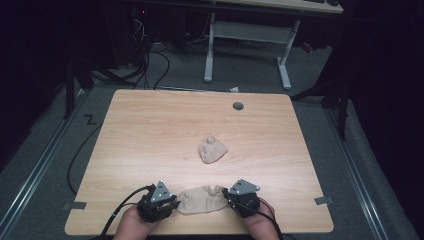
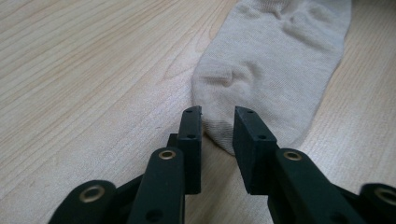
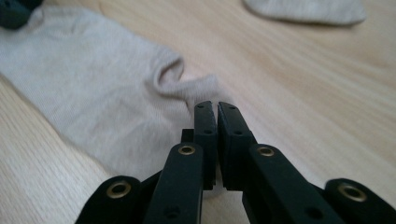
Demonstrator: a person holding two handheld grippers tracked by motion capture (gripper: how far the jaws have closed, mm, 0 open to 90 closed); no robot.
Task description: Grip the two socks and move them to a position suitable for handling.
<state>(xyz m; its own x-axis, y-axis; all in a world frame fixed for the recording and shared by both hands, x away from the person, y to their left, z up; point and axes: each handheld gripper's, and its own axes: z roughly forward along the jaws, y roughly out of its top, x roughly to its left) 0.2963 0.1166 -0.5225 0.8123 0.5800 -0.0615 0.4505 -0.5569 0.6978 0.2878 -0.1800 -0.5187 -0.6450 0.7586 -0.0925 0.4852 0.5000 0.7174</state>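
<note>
Two beige socks lie on the wooden table (image 1: 150, 125): the flat sock (image 1: 202, 199) stretched along its near edge between both grippers, the crumpled sock (image 1: 212, 149) near the centre. The left gripper (image 2: 217, 122) stands spread around the toe end, pads not pressing. The right gripper (image 3: 217, 116) is nearly pressed together at the cuff; whether it pinches cloth, I cannot tell. Judged step: grasping both ends. Next, firm pinches before lifting. The high view alone shows the grommet hole (image 1: 238, 106) near the far edge.
</note>
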